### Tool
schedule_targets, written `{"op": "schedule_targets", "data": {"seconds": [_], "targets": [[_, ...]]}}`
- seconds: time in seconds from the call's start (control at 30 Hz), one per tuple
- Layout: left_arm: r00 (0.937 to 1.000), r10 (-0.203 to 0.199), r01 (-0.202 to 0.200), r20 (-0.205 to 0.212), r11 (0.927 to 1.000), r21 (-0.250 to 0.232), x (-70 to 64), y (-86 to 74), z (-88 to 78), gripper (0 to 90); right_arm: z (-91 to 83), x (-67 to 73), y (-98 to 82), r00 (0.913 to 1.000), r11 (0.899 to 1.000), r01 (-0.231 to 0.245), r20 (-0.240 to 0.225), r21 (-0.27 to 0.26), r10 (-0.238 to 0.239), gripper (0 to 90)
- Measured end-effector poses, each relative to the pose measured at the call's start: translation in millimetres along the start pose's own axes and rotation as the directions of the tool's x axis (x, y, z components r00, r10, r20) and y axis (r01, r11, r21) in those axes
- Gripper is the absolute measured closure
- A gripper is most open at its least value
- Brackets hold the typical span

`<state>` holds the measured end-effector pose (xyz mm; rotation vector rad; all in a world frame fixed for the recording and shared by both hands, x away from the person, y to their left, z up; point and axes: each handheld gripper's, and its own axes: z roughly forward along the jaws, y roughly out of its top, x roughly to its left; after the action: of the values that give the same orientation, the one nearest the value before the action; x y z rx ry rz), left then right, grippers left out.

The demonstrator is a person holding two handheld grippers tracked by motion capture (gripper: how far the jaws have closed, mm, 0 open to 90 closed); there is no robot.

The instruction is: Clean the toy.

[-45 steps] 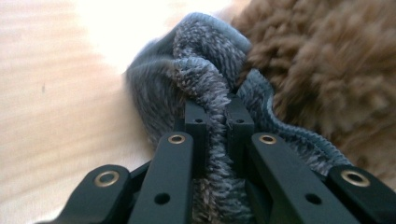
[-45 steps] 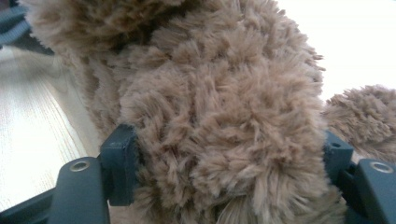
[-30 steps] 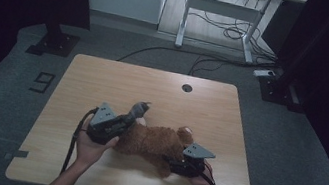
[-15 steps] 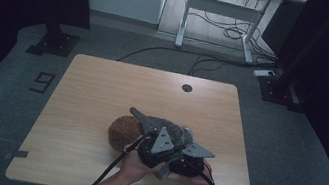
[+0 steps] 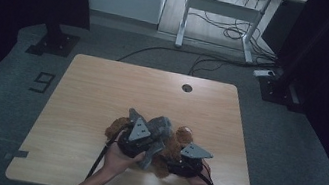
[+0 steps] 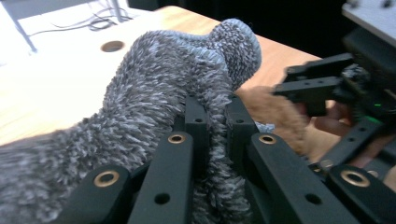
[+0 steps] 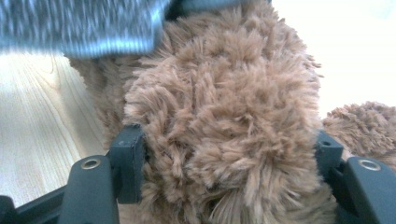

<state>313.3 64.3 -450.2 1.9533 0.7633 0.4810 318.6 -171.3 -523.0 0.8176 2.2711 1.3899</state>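
A: What is the grey sock (image 6: 154,88) made of?

B: A fuzzy knitted cloth, matt, with a short rough nap and fine ribs near its rounded end.

A: And the brown plush toy (image 7: 224,116)?

B: Long, shaggy pile cloth, soft and matt, clumped in tufts.

A: The table (image 5: 102,87)?

B: Pale wood, smooth, with a faint grain and a low sheen.

A: The left gripper (image 6: 215,126)?

B: Black plastic jaws, matt and smooth, with brass-coloured metal rivets that shine a little. The right gripper (image 7: 229,158) looks the same, with a dull grey plate on top in the high view
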Motion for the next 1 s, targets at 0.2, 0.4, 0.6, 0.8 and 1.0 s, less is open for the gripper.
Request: {"op": "schedule_targets", "data": {"seconds": [0.2,0.4,0.6,0.8,1.0], "targets": [[0.9962,-0.061,0.059,-0.062,0.9977,-0.034,28.7,-9.1,-27.4,82.9,-0.2,-2.2,-0.9,0.9998,1.0,-0.017,-0.006,-0.004,0.017,33.1],[0.9864,-0.131,0.13,-0.099,0.9914,-0.014,57.6,-34.2,-47.5,82.9,-0.1,-4.1,-1.5,0.9994,0.999,-0.033,-0.006,-0.007,0.033,33.1],[0.9751,-0.176,0.177,-0.135,0.9842,-0.001,75.7,-55.6,-58.2,82.9,0.9,-0.4,0.0,0.9999,1.0,-0.016,0.002,-0.006,0.016,32.9],[0.9546,-0.237,0.246,-0.181,0.9686,0.033,92.6,-69.4,-61.2,82.7,0.3,-1.2,-0.9,0.9998,1.0,-0.021,-0.003,-0.01,0.021,32.5],[0.9498,-0.254,0.261,-0.182,0.9651,0.015,99.9,-66.3,-64.8,82.5,-1.8,-1.5,-1.7,0.9998,1.0,-0.017,-0.008,-0.009,0.017,31.5]]}}
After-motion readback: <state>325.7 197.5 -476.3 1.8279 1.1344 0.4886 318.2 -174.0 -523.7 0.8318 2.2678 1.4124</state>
